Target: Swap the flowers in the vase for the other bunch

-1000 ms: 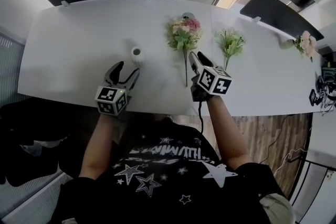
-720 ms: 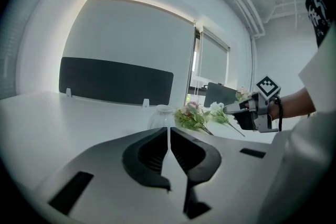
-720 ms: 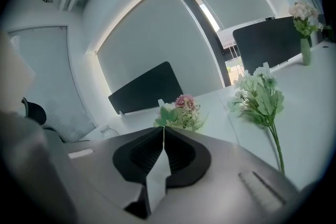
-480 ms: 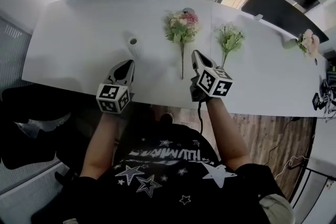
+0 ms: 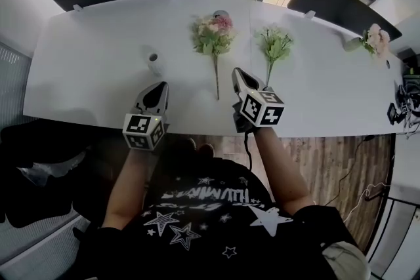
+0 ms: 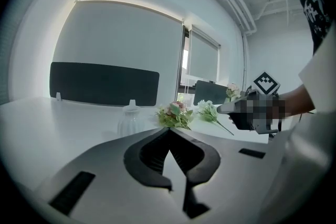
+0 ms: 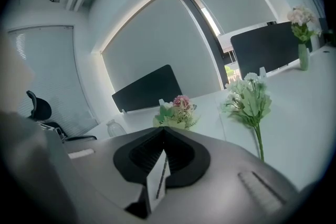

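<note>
On the white table (image 5: 85,56), the small clear vase (image 5: 153,62) stood upright toward the left, well apart from both bunches. The left gripper (image 5: 161,85) hovered just at the vase's 5 o'clock, over the table's near edge. Its jaws were clenched together with nothing between them, as the left gripper view showed.

At the vase's 3 o'clock lay the pink-and-cream bunch (image 5: 212,35), flat on the table, its blooms at 12 o'clock and its stem running straight back toward 6 o'clock. The stem's end fell between the two grippers and touched neither.

The right gripper (image 5: 237,72) was just at 3 o'clock of that stem end, its jaws likewise clenched shut on nothing. At its 1 o'clock lay the green-and-white bunch (image 5: 274,42), also flat, with its stem slanting toward 7 o'clock and ending just beside the gripper.

Far off at 2 o'clock, on the next table, another vase of pale pink flowers (image 5: 375,39) stood.
</note>
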Demonstrator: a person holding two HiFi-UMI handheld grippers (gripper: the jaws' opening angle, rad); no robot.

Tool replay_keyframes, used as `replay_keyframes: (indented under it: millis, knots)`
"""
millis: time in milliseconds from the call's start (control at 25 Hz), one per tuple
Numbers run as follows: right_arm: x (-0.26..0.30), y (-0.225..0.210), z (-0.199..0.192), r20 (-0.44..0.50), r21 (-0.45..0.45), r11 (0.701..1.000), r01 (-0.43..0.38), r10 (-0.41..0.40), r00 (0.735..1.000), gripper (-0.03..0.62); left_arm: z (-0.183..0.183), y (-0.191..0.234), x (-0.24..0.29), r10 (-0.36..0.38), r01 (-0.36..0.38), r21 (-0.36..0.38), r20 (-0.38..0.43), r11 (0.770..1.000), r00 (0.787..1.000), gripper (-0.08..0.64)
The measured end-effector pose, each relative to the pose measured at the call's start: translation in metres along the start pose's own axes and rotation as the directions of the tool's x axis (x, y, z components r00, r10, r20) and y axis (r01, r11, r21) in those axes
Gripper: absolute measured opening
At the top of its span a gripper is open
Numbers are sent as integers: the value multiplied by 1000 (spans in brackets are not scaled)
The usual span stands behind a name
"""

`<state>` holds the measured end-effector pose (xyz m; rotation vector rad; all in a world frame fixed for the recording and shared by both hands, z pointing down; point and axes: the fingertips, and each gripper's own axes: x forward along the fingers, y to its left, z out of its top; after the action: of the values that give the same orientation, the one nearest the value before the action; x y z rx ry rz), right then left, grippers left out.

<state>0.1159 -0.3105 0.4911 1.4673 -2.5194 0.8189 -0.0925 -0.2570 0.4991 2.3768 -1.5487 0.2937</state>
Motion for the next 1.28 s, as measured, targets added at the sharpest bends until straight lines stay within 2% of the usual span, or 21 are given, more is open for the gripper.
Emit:
replay_keyframes:
  millis: [240, 440, 600, 720, 960, 1120, 1280]
  knots:
    - [-6, -20, 2, -7, 34, 995, 98, -98, 995, 3, 6, -8, 28, -116, 116, -13, -17, 993, 993, 8]
    - [-18, -39, -4, -17, 65, 980, 190, -189, 982, 3, 10, -25, 48, -209, 210, -3, -39, 978, 977, 8]
    - [-33, -53, -15, -47, 74, 965, 252, -249, 967, 3, 6, -42, 65, -254, 254, 7, -34, 967, 967, 8]
    - [-43, -64, -14, -34, 85, 957, 278, -276, 960, 3, 13, -55, 74, -283, 283, 12, -27, 959, 959, 8]
    - [-50, -96, -10, -32, 103, 953, 285, -283, 959, 3, 15, -66, 78, -244, 244, 25, -28, 969, 970, 8]
    - [-42, -118, -6, -92, 82, 974, 212, -204, 975, 3, 19, -75, 80, -157, 158, 15, -34, 987, 987, 8]
    - [-41, -150, 0, -172, 80, 981, 177, -162, 972, 3, 20, -101, 87, -95, 95, -4, -35, 995, 995, 8]
